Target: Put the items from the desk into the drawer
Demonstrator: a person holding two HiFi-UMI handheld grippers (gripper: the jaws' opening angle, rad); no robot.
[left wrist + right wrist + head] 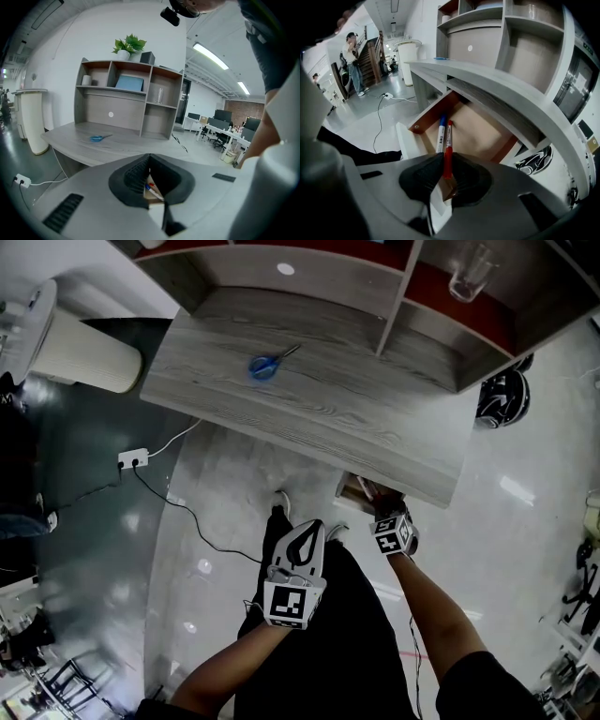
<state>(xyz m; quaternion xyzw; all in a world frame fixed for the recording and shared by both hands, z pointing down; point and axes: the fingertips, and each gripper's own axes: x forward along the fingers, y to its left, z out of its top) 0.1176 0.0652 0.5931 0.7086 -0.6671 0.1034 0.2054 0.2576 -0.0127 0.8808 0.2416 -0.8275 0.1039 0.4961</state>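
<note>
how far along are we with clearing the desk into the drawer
Done: the wooden drawer stands open, its visible floor bare. In hand: the right gripper grips a blue-capped marker and a red-capped marker over it, not yet released. To do: the blue-handled scissors lie on the grey wood-grain desk.

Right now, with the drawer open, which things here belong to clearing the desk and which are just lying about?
Job: blue-capped marker and red-capped marker, both in the right gripper; blue-handled scissors on the grey wooden desk; open wooden drawer.
Lying about: clear drinking glass; black helmet; white power strip; green potted plant.
</note>
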